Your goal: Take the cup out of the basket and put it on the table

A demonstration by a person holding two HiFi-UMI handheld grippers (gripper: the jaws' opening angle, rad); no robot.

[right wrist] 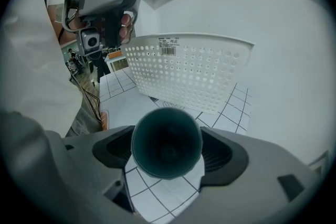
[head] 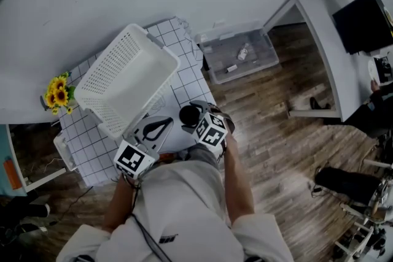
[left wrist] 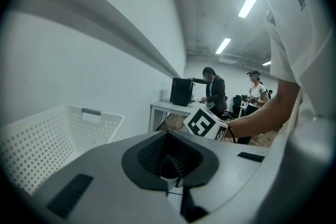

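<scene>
A dark teal cup (right wrist: 167, 143) sits between the jaws of my right gripper (right wrist: 168, 150), which is shut on it, mouth towards the camera. In the head view the cup (head: 189, 115) is held above the near edge of the checked tablecloth (head: 187, 80), just right of the white perforated basket (head: 126, 78). The basket (right wrist: 189, 71) stands a short way beyond the cup. My left gripper (head: 155, 128) is beside the basket's near corner, jaws together with nothing between them. In its own view the left gripper (left wrist: 170, 164) has the basket (left wrist: 50, 139) to its left.
A bunch of sunflowers (head: 57, 94) stands at the table's left end by the wall. On the wooden floor to the right is a clear plastic bin (head: 239, 55), with a white desk (head: 325, 40) further right. Two people (left wrist: 212, 93) stand far off.
</scene>
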